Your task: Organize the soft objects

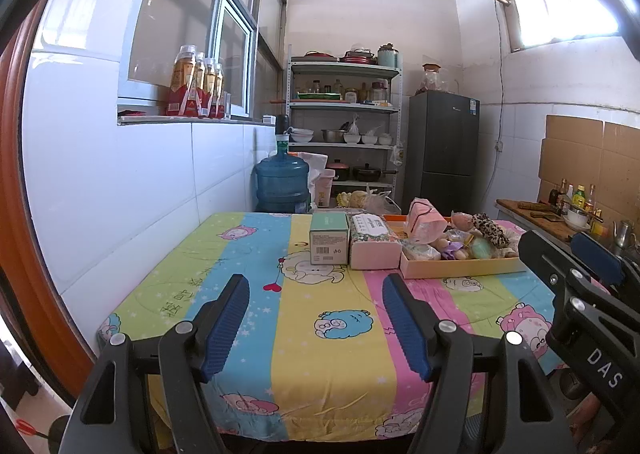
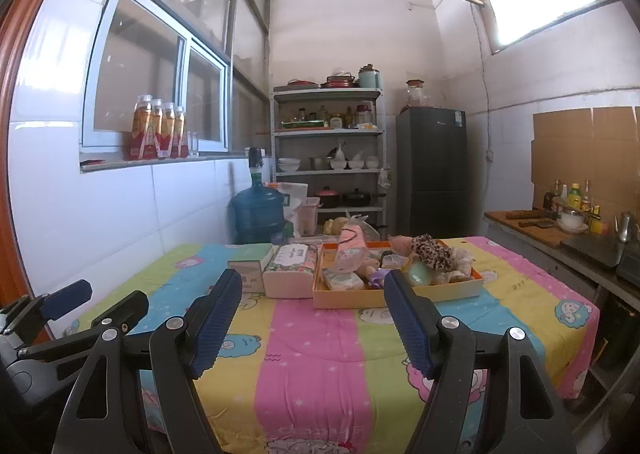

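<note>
Right, both tongs wide open, empty: left gripper (image 1: 316, 318), right gripper (image 2: 310, 320). Soft toys (image 2: 416, 258) heaped in orange tray (image 2: 400, 296), well ahead of right tongs. Probably light, squashy, floppy; pinch bulky middle, not loose ends.
</note>
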{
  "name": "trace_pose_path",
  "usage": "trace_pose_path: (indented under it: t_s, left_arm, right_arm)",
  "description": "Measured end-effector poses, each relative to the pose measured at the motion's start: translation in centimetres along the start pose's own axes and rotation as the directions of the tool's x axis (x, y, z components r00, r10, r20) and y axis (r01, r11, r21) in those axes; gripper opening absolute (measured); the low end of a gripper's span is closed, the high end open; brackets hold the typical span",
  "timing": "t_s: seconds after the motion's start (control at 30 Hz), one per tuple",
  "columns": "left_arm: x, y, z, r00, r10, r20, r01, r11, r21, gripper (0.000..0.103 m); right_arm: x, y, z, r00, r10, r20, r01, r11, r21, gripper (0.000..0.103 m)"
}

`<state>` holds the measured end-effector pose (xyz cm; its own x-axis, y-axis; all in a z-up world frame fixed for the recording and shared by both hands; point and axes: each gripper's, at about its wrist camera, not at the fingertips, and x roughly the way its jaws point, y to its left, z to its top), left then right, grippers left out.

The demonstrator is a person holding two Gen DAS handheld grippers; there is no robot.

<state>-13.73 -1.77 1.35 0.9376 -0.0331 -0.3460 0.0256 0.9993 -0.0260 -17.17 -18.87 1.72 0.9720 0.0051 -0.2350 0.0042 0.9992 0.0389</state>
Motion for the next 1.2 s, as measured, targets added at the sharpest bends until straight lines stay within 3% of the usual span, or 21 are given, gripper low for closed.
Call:
trace_pose_path:
  t_s: [1.2]
  left_arm:
    - [-0.19,0.19,-0.09,1.000,0.000,0.001,0.000,1.000,-0.001,0.069]
  right_arm:
    - [-0.02,0.29,-0.18,1.000,0.010,0.000,-0.010,1.000,0.002,0.075]
